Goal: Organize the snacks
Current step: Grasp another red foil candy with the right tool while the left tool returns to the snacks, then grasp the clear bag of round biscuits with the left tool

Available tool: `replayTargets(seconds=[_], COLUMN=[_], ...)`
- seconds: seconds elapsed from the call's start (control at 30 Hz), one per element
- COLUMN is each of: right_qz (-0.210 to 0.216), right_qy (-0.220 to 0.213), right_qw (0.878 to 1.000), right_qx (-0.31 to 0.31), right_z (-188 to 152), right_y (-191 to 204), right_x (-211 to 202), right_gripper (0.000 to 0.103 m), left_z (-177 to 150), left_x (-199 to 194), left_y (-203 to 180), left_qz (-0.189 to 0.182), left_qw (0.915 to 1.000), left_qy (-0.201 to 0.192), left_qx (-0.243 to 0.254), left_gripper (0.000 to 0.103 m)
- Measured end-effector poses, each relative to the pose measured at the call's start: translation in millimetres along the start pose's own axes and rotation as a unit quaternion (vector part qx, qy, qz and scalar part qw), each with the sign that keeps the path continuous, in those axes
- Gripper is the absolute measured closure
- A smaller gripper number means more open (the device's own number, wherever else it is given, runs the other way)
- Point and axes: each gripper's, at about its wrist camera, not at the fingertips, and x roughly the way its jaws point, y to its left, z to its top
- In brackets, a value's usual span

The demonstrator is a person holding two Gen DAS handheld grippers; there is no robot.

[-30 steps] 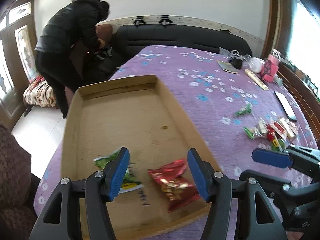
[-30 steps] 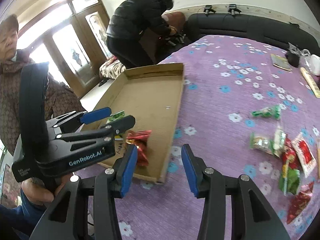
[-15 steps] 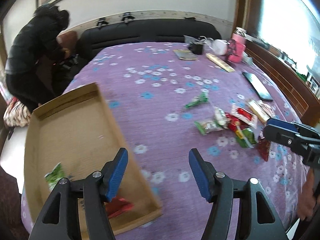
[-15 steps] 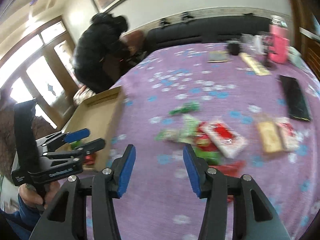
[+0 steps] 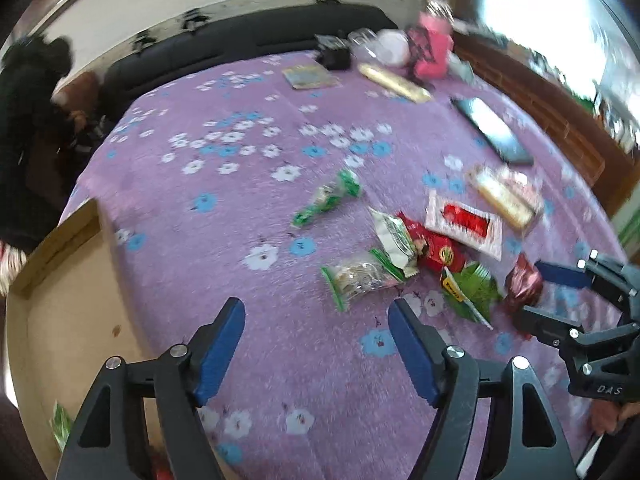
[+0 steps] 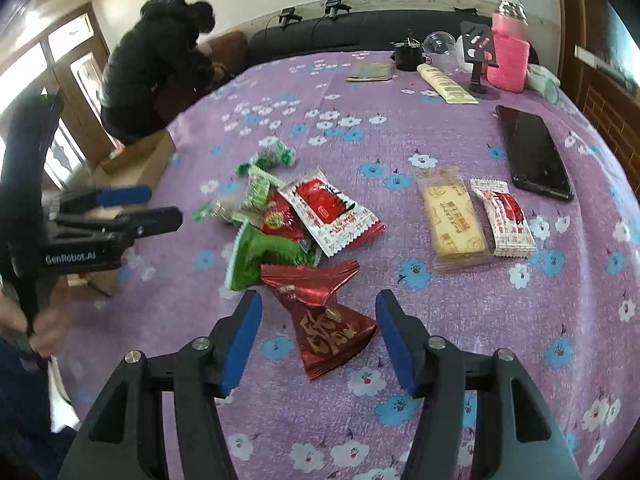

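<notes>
A heap of snack packets lies on the purple flowered cloth. My right gripper [image 6: 318, 312] hangs low over a dark red foil packet [image 6: 324, 332]. The packet lies between the opening jaws and the pads do not press on it. Behind it are a green packet [image 6: 264, 252] and a white-and-red packet [image 6: 332, 212]. A biscuit packet [image 6: 452, 220] lies to the right. My left gripper [image 5: 316, 316] is also opening, with only cloth between its fingers. It is just short of a clear packet with green ends [image 5: 360, 276]. The cardboard tray [image 5: 60, 320] sits at the left.
A black phone [image 6: 536, 152], a cream tube [image 6: 446, 84], a booklet [image 6: 370, 71] and a pink bottle [image 6: 508, 56] lie toward the far right of the cloth. A person in a black jacket [image 6: 160, 64] bends over beyond the far left corner, by a dark sofa.
Both grippers have swung away from the cardboard tray to the right, over to the snack heap. Both pairs of jaws stand wider apart. The dark red packet now lies between the right jaws.
</notes>
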Motion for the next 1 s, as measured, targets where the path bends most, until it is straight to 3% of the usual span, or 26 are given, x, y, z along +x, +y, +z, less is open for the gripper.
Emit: replayTargets(seconds=[0.13, 0.33, 0.53, 0.57, 0.6, 0.7, 0.77, 0.9, 1.0], right_qz=[-0.012, -0.005, 0.007, 0.008, 0.011, 0.016, 0.017, 0.020, 0.020], right_qy=[0.008, 0.009, 0.004, 0.004, 0.003, 0.002, 0.001, 0.000, -0.001], right_qw=[1.000, 1.000, 1.000, 1.000, 1.000, 0.999, 0.999, 0.999, 0.999], right_qx=[-0.003, 0.007, 0.020, 0.022, 0.024, 0.030, 0.033, 0.035, 0.034], right_z=[-2.3, -3.2, -3.5, -3.7, -4.0, -4.0, -4.1, -3.9, -3.7], right_y=[-1.7, -7.1, -11.9, -12.7, -13.6, -15.6, -16.4, -17.6, -17.1], right_x=[6.9, 10.0, 9.5, 9.3, 9.1, 8.9, 8.6, 8.2, 8.3], right_gripper=[0.047, 0.063, 0.067, 0.067, 0.067, 0.068, 0.068, 0.068, 0.068], left_z=[5.5, 17.0, 25.1, 25.3, 25.1, 22.9, 19.3, 3.1, -8.2], left_x=[15.9, 32.9, 39.7, 41.6, 44.4, 46.5, 44.4, 34.5, 26.2], left_y=[-12.4, -16.1, -22.9, -23.0, -22.0, -17.1, -15.8, -15.8, -15.9], left_qz=[0.030, 0.036, 0.038, 0.040, 0.042, 0.023, 0.017, -0.003, -0.013], left_qw=[0.9982, 0.9971, 0.9974, 0.9975, 0.9978, 0.9992, 0.9995, 0.9996, 0.9993], left_qy=[0.011, 0.016, 0.014, 0.017, 0.021, 0.026, 0.025, 0.025, 0.026], left_qx=[0.050, 0.065, 0.060, 0.055, 0.047, 0.019, 0.006, -0.012, -0.025], left_gripper=[0.025, 0.025, 0.025, 0.028, 0.042, 0.062, 0.071, 0.081, 0.081])
